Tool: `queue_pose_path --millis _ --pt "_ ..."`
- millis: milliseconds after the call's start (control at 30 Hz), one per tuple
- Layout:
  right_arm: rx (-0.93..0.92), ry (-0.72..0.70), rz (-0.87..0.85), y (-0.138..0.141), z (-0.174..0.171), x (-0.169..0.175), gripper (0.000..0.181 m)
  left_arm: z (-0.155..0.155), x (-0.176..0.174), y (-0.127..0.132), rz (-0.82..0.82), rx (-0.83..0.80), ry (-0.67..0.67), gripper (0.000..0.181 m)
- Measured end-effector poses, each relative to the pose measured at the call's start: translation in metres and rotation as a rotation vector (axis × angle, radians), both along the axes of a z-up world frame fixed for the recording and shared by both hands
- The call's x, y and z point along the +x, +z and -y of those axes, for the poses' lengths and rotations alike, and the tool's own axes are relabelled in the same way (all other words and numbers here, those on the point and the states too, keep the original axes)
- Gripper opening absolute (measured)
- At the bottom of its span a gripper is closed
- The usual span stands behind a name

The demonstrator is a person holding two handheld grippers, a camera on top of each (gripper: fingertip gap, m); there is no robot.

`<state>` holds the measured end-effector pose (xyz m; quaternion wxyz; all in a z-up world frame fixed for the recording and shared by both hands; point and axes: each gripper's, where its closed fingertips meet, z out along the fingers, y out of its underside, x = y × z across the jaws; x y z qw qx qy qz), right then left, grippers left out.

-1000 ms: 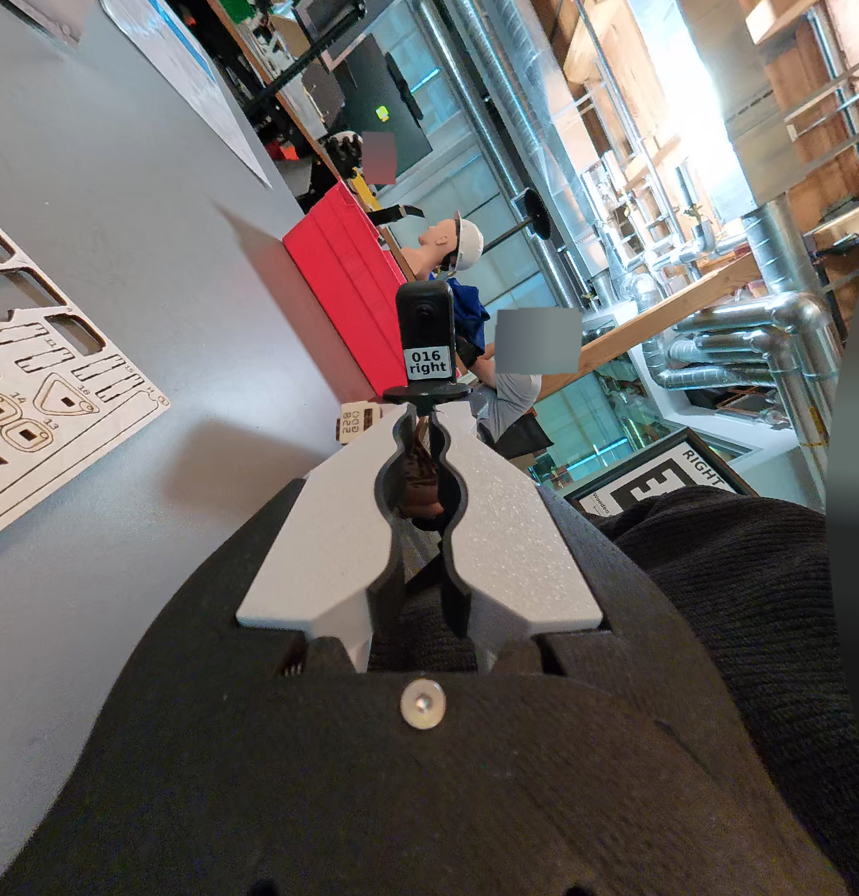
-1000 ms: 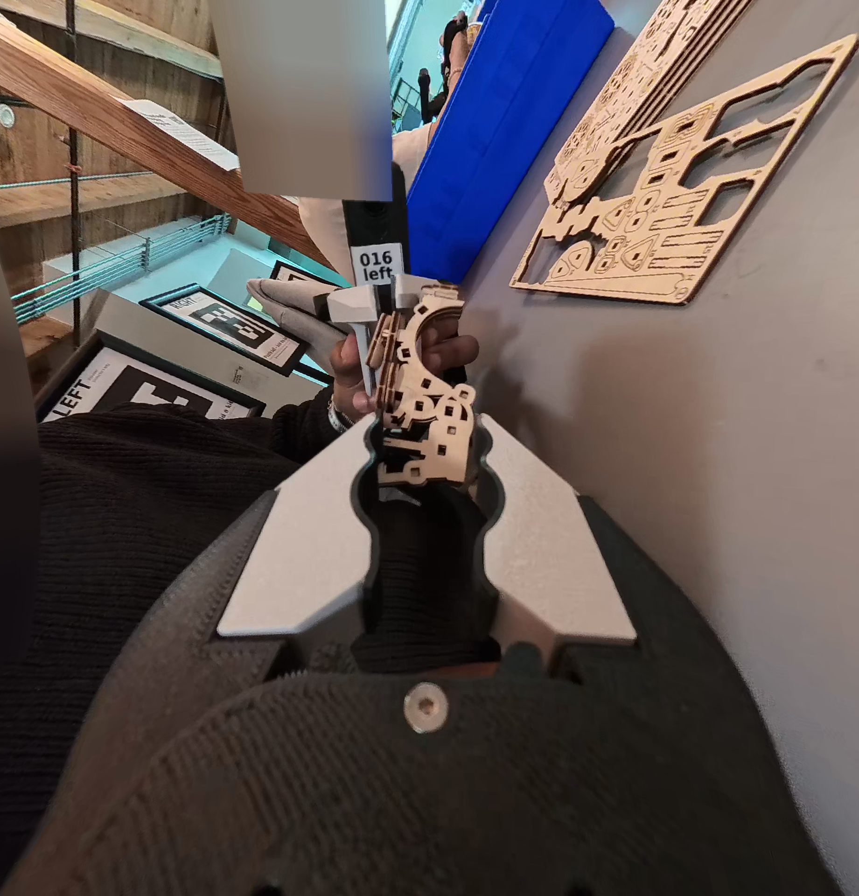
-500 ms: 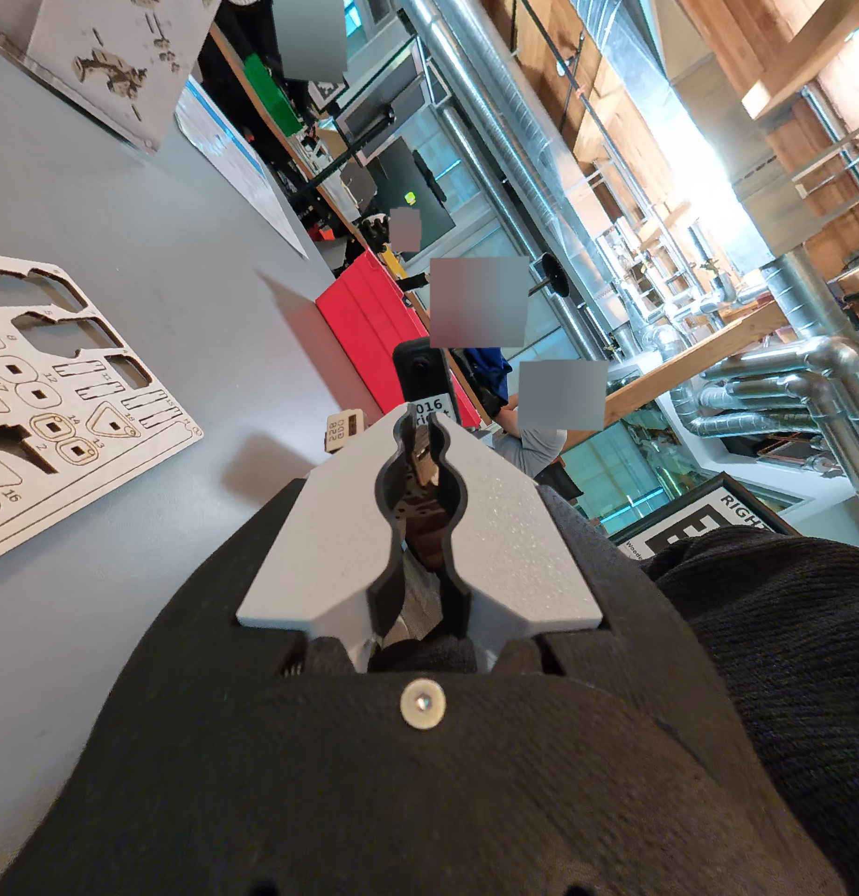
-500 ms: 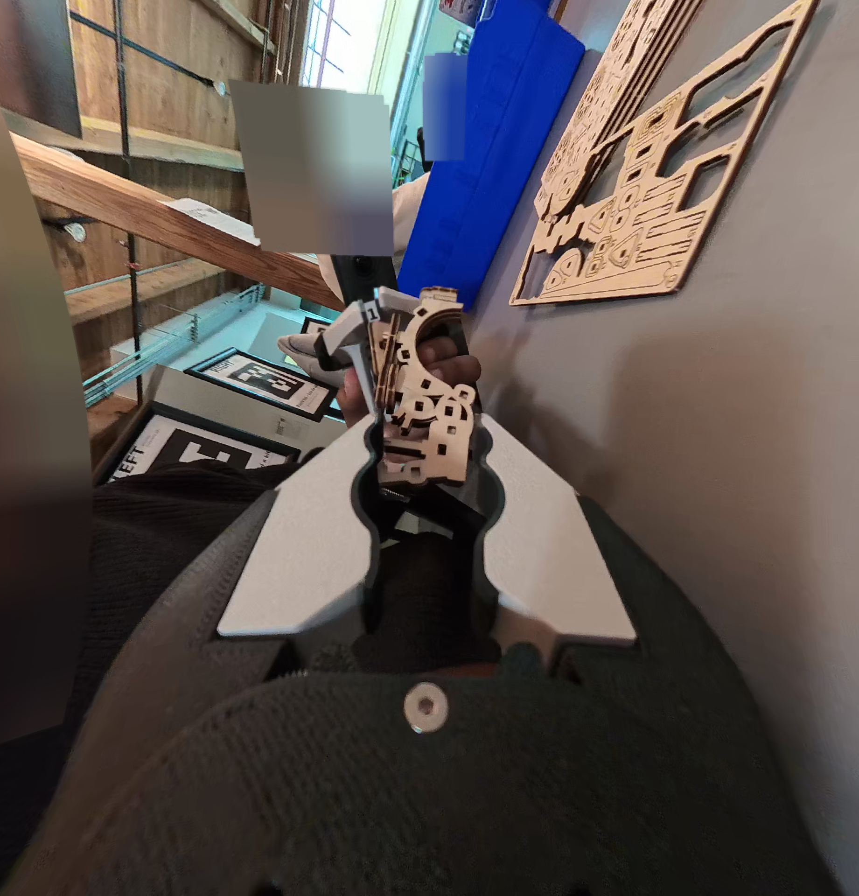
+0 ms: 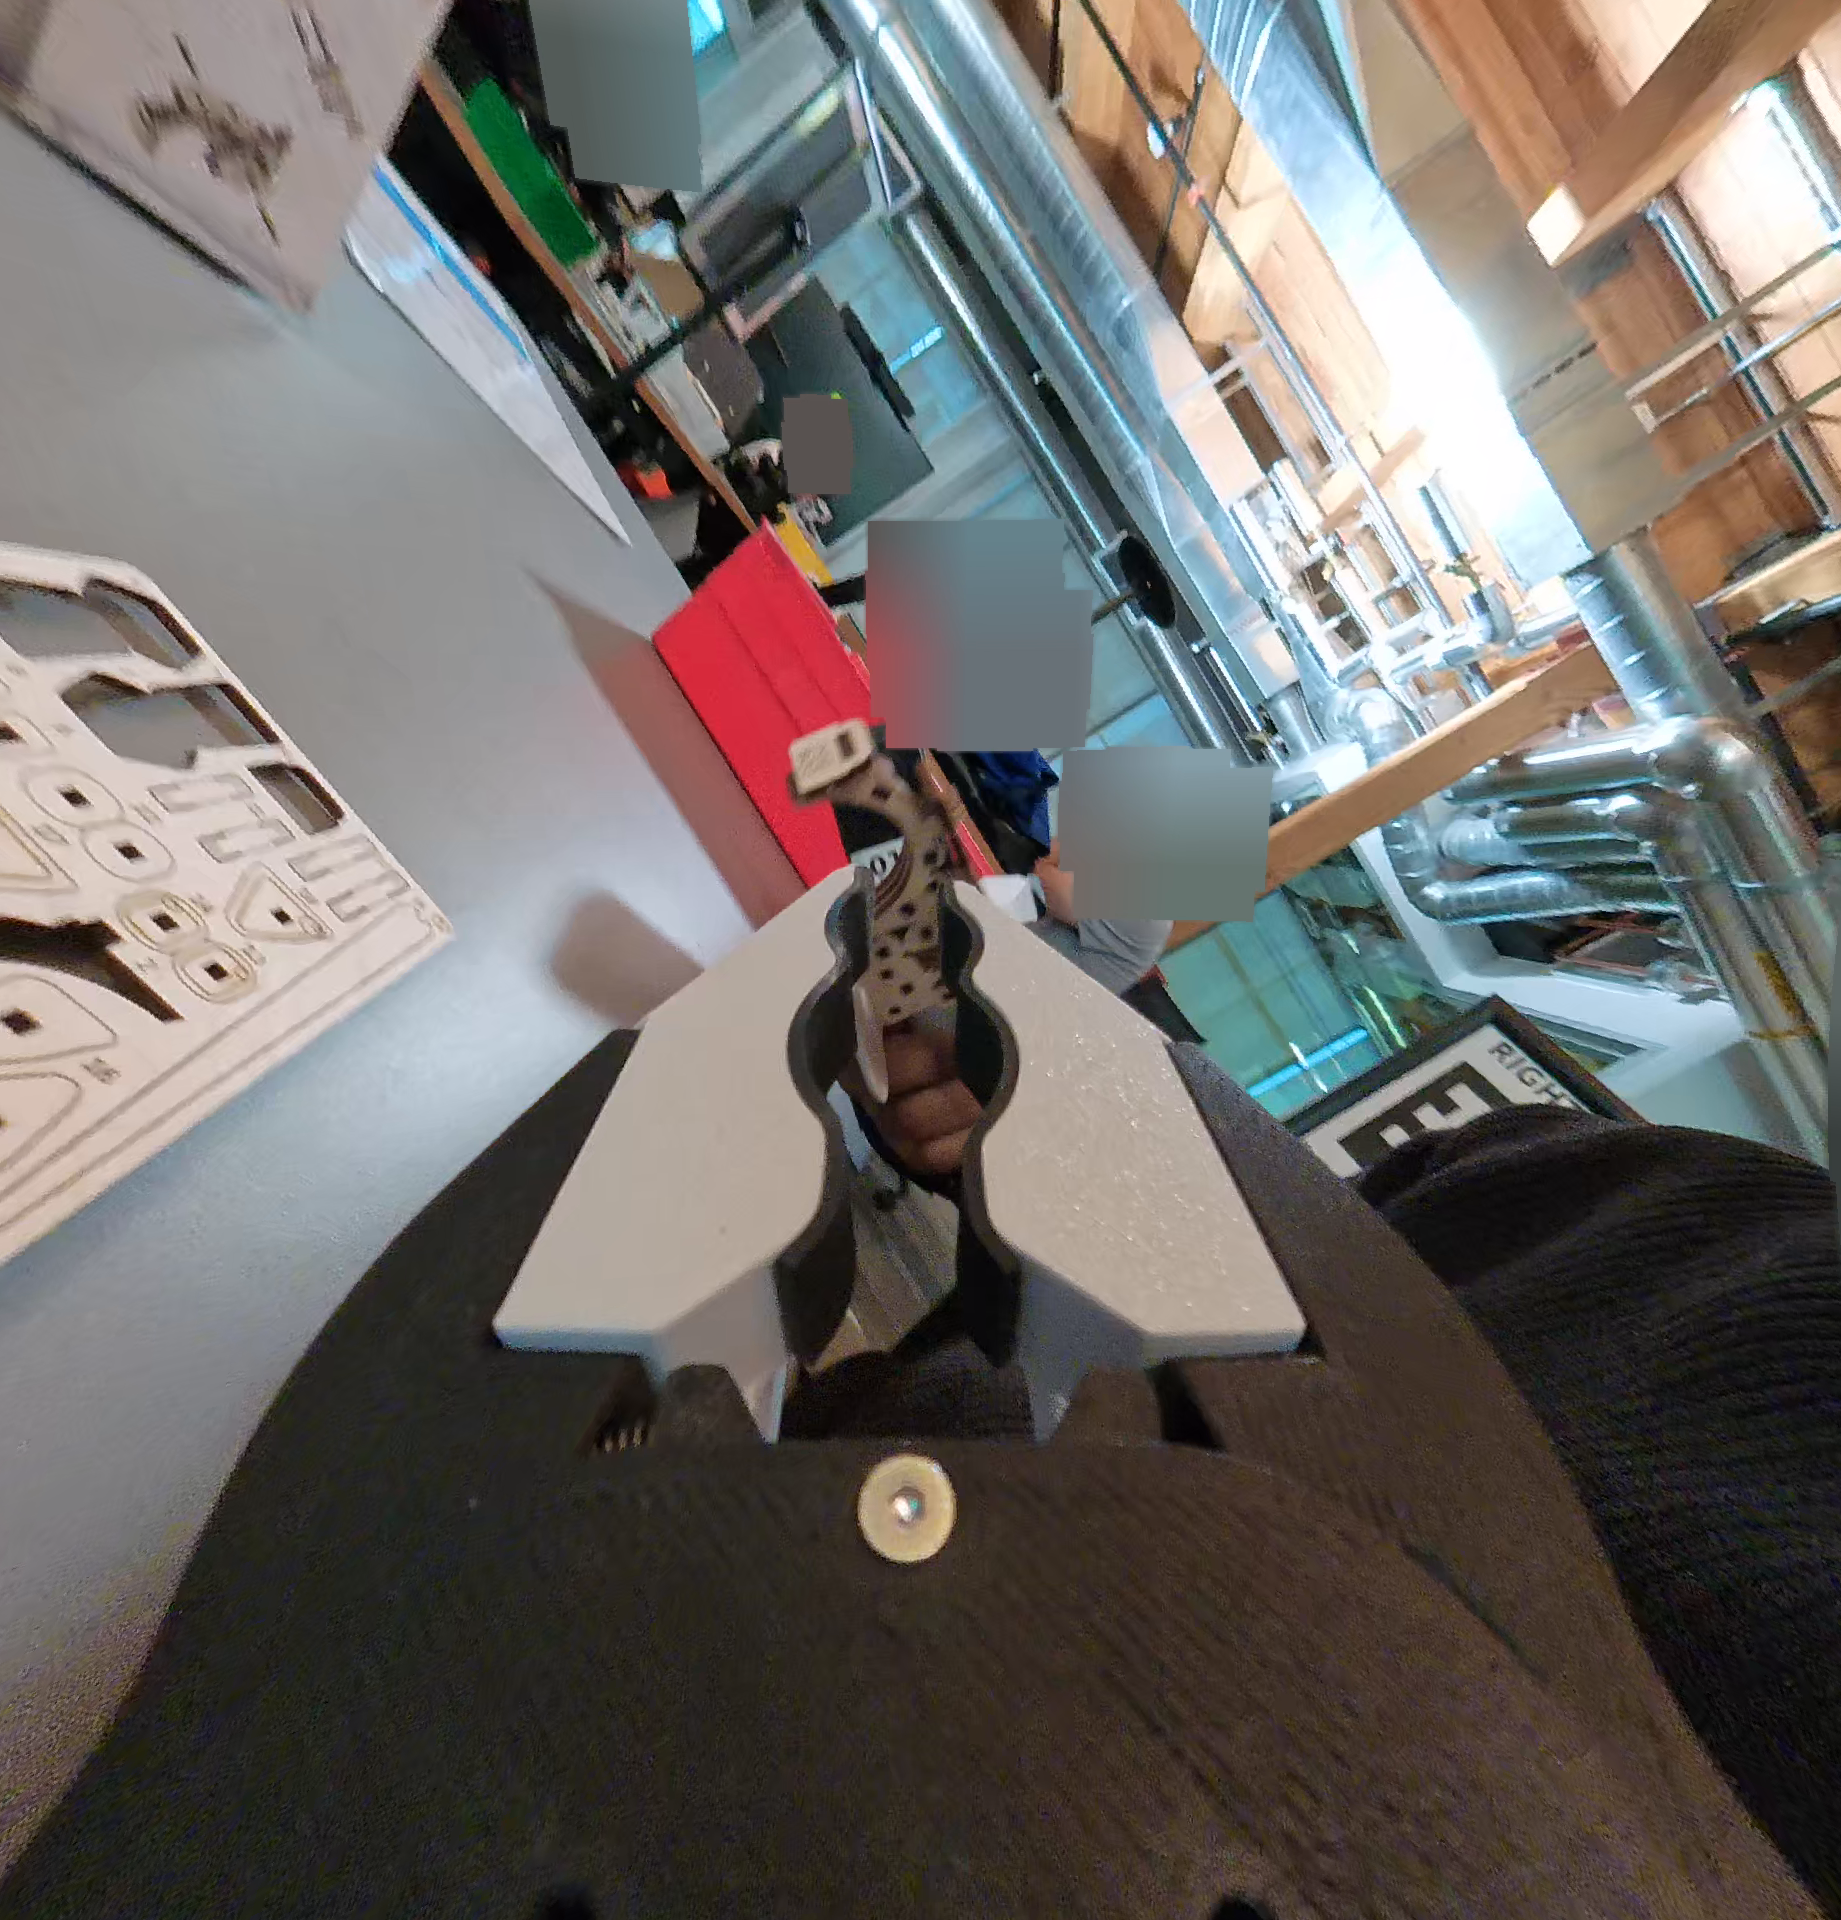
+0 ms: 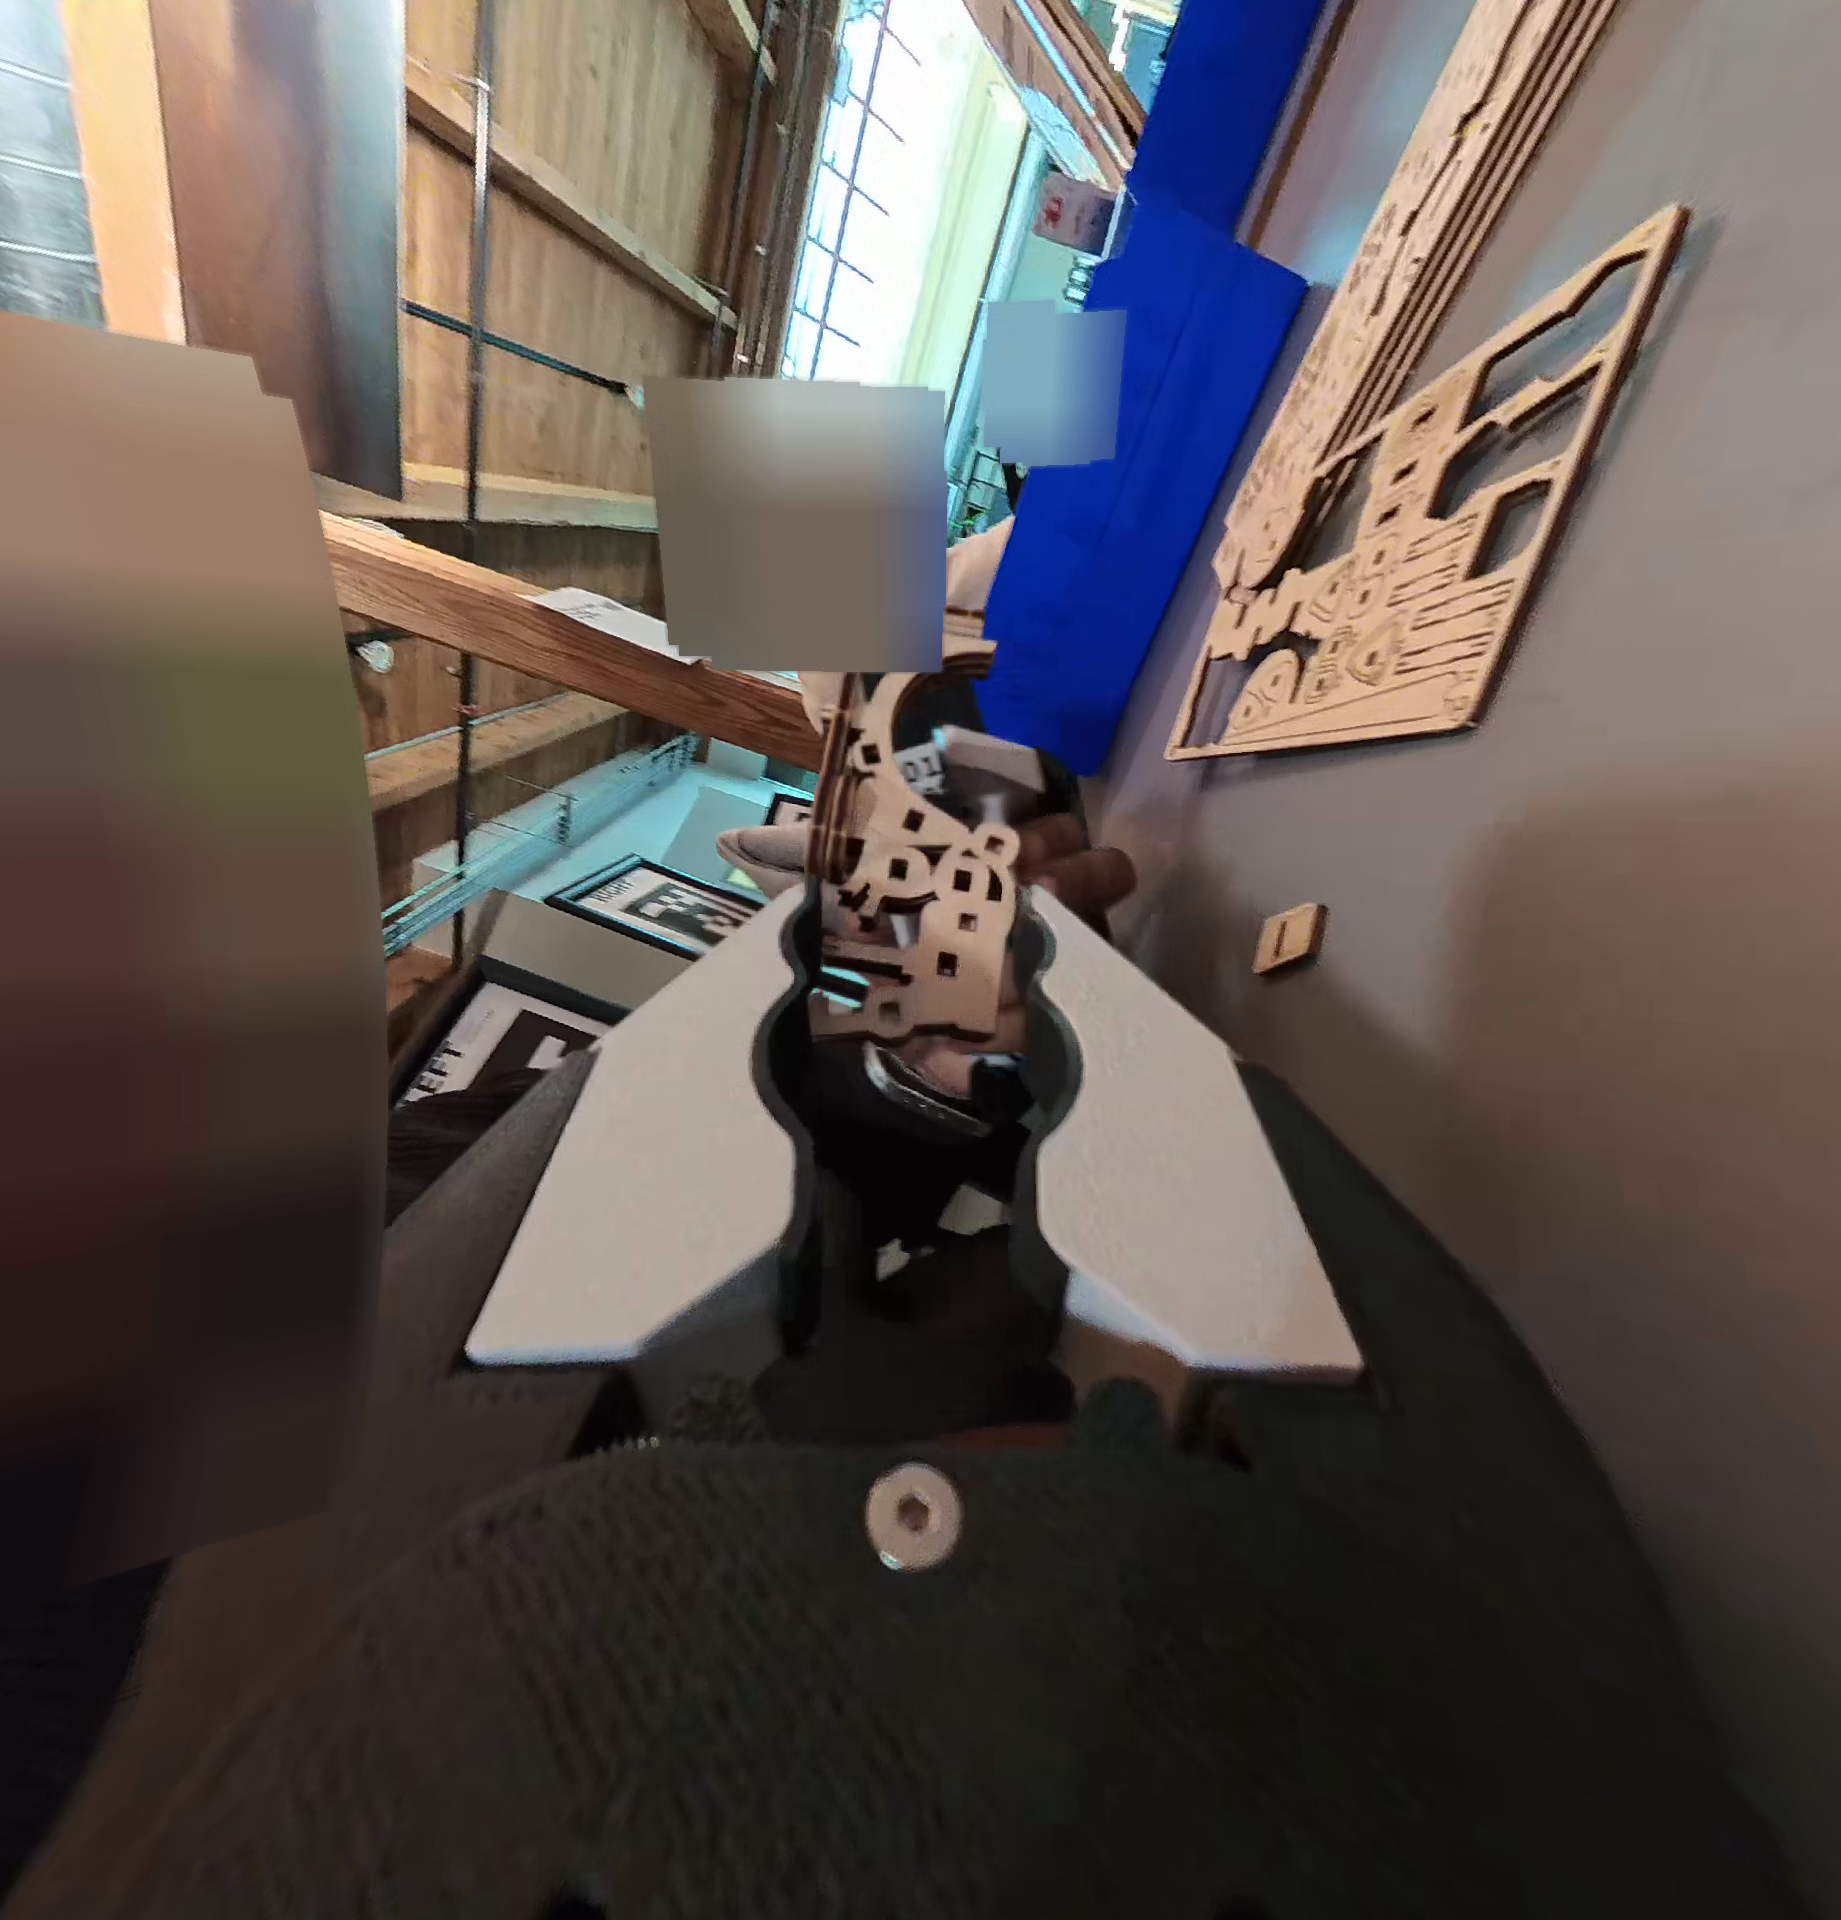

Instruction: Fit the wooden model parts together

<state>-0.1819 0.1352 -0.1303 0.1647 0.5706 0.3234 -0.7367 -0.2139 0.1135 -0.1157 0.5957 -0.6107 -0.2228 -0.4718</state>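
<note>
A pale laser-cut wooden model (image 6: 931, 914), full of square holes, sits between the fingertips of my right gripper (image 6: 921, 914), which is shut on it above the grey table (image 6: 1674, 1039). The other gripper's grey fingers (image 6: 989, 764) show behind the model, one on each side. In the left wrist view the model (image 5: 900, 945) stands edge-on between the narrow jaws of my left gripper (image 5: 903, 904), touching both tips. A small slotted wooden piece (image 5: 831, 758) shows at the model's far end. A hand (image 5: 926, 1112) shows behind it.
Wooden part sheets (image 5: 168, 935) lie on the table, seen stacked in the right wrist view (image 6: 1415, 540). A small slotted piece (image 6: 1290, 935) lies loose on the table. A red box (image 5: 750, 707) and a blue box (image 6: 1134, 499) stand at opposite ends. Marker boards (image 6: 542, 1039) lie below. Left tips to right tips: about 5 cm.
My left gripper has closed in on the model, and its jaws now stand a little wider with the model between them. The right gripper has kept its hold and tilted slightly.
</note>
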Motion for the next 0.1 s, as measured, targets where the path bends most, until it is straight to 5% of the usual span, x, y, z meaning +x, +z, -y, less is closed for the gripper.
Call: queue_pose_path --millis 100 --pt "-0.08 0.025 -0.038 0.014 0.007 0.002 0.036 -0.005 0.016 -0.004 0.071 -0.008 -0.089 0.017"
